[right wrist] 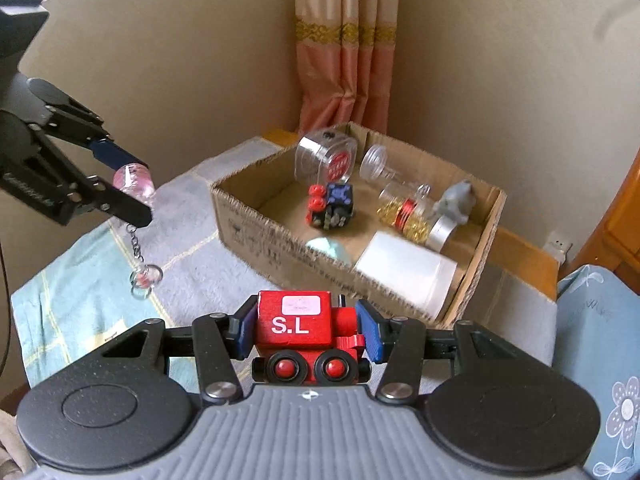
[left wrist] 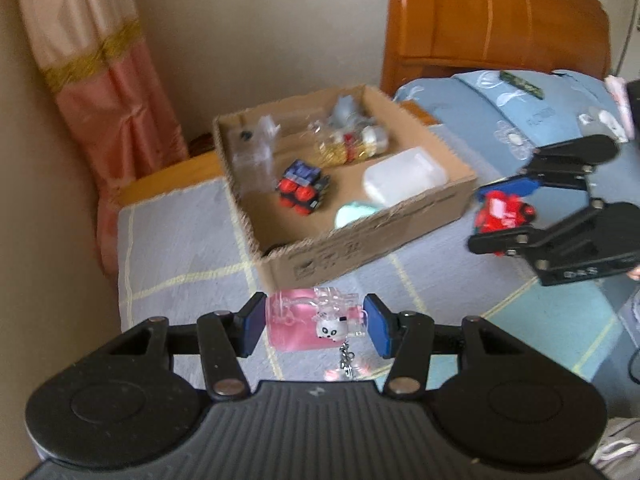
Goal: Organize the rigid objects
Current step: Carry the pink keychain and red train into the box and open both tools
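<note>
Red boxy toy truck sits clamped in our right gripper, wheels toward the camera; our left gripper clamps a pink clear keychain bottle crosswise.

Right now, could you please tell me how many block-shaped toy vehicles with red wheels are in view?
2. One red block-shaped toy vehicle is clamped in the right gripper; one blue-and-black one lies inside the open cardboard box. Others may be hidden behind the box walls.

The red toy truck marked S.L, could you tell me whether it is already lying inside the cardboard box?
No, the red toy truck is clamped in the right claw, outside the cardboard box.
</note>
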`<state>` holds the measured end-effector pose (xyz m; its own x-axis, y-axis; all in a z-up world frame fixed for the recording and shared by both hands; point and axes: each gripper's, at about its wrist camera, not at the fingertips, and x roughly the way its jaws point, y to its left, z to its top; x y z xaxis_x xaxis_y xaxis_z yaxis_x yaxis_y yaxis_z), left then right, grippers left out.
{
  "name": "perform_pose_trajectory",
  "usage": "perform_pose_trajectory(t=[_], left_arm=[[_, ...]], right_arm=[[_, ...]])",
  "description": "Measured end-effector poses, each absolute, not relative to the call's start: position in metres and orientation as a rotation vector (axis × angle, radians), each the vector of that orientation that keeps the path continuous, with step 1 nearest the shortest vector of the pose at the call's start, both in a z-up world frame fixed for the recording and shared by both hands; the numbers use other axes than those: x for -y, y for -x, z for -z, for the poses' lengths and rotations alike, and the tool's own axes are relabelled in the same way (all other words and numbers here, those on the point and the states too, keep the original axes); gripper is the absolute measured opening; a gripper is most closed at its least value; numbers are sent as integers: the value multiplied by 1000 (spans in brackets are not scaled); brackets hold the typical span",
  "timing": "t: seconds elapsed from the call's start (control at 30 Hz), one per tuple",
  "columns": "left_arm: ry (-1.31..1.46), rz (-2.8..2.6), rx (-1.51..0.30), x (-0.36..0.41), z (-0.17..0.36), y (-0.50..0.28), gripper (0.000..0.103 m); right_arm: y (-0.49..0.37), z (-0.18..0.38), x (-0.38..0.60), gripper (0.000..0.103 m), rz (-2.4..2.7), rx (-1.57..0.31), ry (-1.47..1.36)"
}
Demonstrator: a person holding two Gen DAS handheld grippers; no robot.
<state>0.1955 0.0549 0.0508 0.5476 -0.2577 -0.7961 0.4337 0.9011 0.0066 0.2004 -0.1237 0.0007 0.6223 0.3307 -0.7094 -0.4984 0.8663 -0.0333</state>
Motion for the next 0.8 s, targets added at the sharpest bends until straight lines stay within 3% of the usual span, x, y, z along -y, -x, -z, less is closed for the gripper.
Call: perform_pose_trajectory(t=[0.33,0.6,0.67,0.73,0.8], left_arm=[[-266,451,-760,-27,-104,-219,52],[-256,415,-781,-21,-84,-265,52],[-260,405,-792,-24,-75,-270,58],[-256,374,-776,-28,-71,-272,78],[-255,350,-744,-32,-70,-268,84]], right_arm=[[-235,-23,130,56,-446,-746,187],[-254,-35,128,56,-416,-715,191],[-256,-35,129,56,-409,-717,194],[-258,-35,130,56,-403,-720,196],[-260,-35,131,56,-398,-723,197]])
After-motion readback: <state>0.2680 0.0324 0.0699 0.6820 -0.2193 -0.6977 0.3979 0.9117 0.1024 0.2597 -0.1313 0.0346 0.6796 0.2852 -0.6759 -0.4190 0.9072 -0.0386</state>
